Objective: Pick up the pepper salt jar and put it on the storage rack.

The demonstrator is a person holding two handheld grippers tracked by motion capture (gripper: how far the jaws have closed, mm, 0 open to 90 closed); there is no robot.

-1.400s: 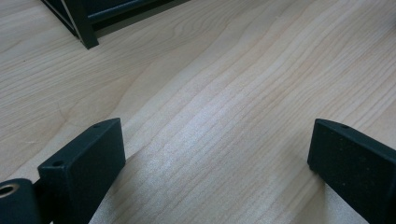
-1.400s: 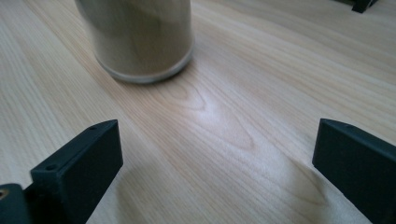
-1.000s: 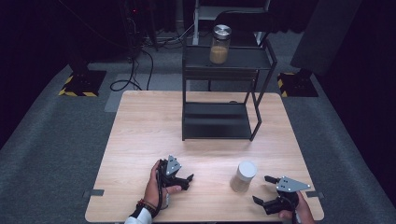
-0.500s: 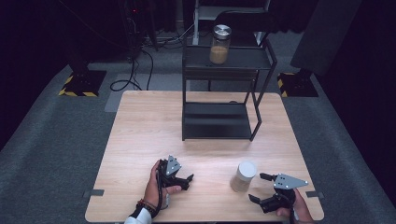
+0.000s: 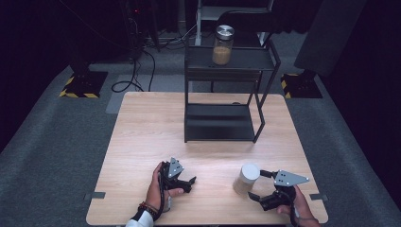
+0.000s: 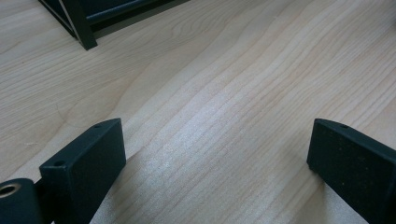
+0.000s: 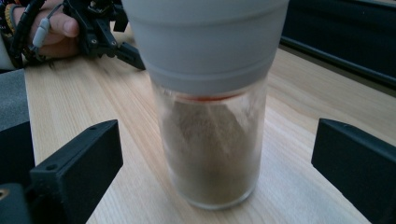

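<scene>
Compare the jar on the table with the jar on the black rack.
The glass jar with the pale grey lid stands on the wooden table, between the open right gripper jaws; the glass jar with the shiny metal lid stands on the black metal rack top shelf. Both stand upright, holding brownish contents.

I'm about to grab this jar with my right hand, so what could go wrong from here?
The jar stands between the open jaws of the right gripper but is not yet held; an uneven close could tip it, since it is tall and its grey lid is wider than the glass. A grip on the lid alone may slip. It also stands fairly near the table front edge.
</scene>
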